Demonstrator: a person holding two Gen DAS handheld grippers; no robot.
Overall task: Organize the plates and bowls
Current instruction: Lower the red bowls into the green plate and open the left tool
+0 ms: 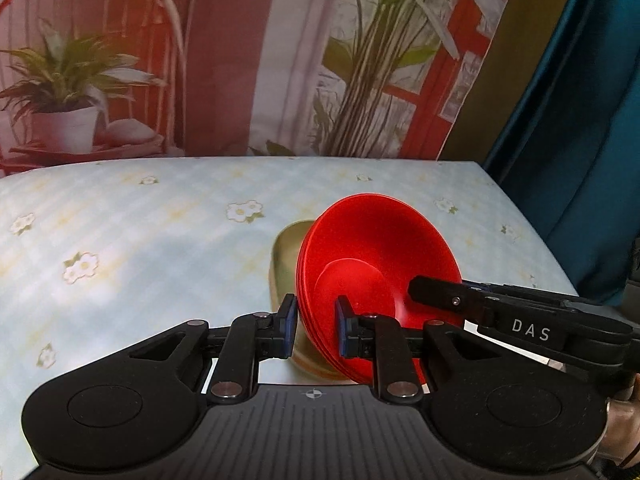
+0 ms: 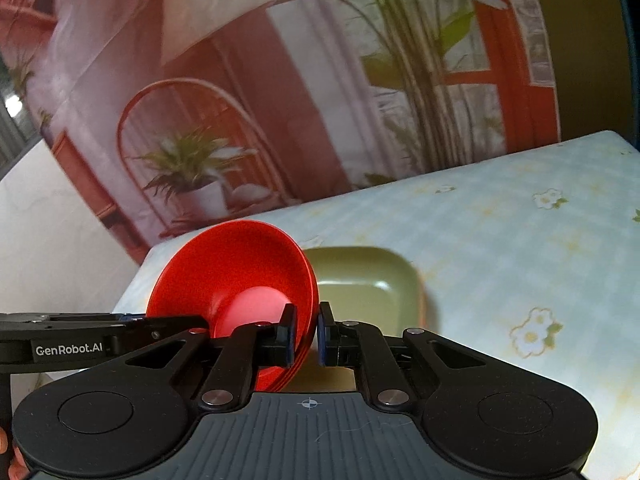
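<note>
A stack of several red bowls [image 1: 372, 252] is held tilted above the flowered table. My left gripper [image 1: 317, 326] is shut on the stack's near rim, one finger inside and one outside. My right gripper [image 2: 307, 334] is shut on the opposite rim of the same red bowl stack [image 2: 236, 272]. The right gripper also shows in the left wrist view [image 1: 452, 298], coming in from the right. Under and behind the bowls lies a green rectangular plate [image 2: 360, 280], which also shows in the left wrist view [image 1: 286, 256], with an orange-edged plate beneath it.
The table [image 1: 140, 240] has a pale blue checked cloth with flowers. A printed backdrop [image 1: 200, 60] of plants and a red chair hangs along its far edge. A teal curtain [image 1: 580, 120] hangs at the right.
</note>
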